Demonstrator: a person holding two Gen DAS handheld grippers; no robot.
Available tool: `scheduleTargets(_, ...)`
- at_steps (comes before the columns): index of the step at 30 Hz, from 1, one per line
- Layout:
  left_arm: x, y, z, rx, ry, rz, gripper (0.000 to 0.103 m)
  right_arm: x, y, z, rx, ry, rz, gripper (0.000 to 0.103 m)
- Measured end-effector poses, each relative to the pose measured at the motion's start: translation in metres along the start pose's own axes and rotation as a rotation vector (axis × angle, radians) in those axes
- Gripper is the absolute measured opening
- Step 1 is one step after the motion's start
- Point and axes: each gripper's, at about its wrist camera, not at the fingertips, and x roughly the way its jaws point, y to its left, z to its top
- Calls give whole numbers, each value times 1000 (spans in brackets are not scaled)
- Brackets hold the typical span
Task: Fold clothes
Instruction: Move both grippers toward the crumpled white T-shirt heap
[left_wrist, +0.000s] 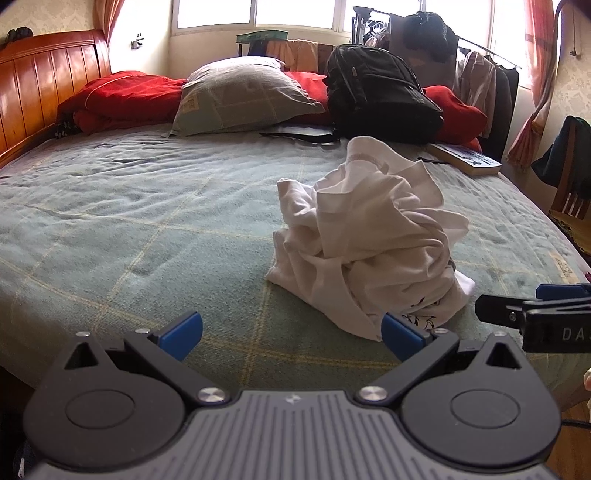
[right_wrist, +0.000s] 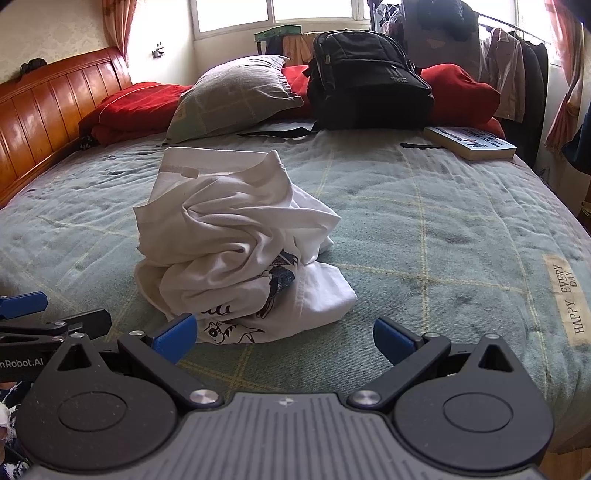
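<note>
A white T-shirt (left_wrist: 373, 236) with a dark printed drawing lies crumpled in a heap on the grey-green checked bedspread (left_wrist: 129, 221). In the right wrist view the same T-shirt (right_wrist: 236, 240) sits left of centre on the bedspread (right_wrist: 424, 229). My left gripper (left_wrist: 291, 336) hovers over the near edge of the bed, open, with the heap just beyond its right blue pad and nothing between the jaws. My right gripper (right_wrist: 284, 338) is open too, the shirt's printed hem just past its left pad. Each view shows the other gripper at its side edge.
At the head of the bed lie a grey pillow (left_wrist: 243, 96), red bedding (left_wrist: 122, 99), a black backpack (left_wrist: 380, 96) and a book (left_wrist: 465, 158). A wooden headboard (left_wrist: 44, 81) runs along the left. A clothes rack (left_wrist: 487, 77) and a chair (left_wrist: 569, 192) stand at the right.
</note>
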Motion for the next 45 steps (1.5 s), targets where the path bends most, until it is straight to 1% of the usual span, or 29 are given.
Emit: scheduleTargets(45,0,-5,-3,13,6,9,102,1,3,2,-11,-6,20,103)
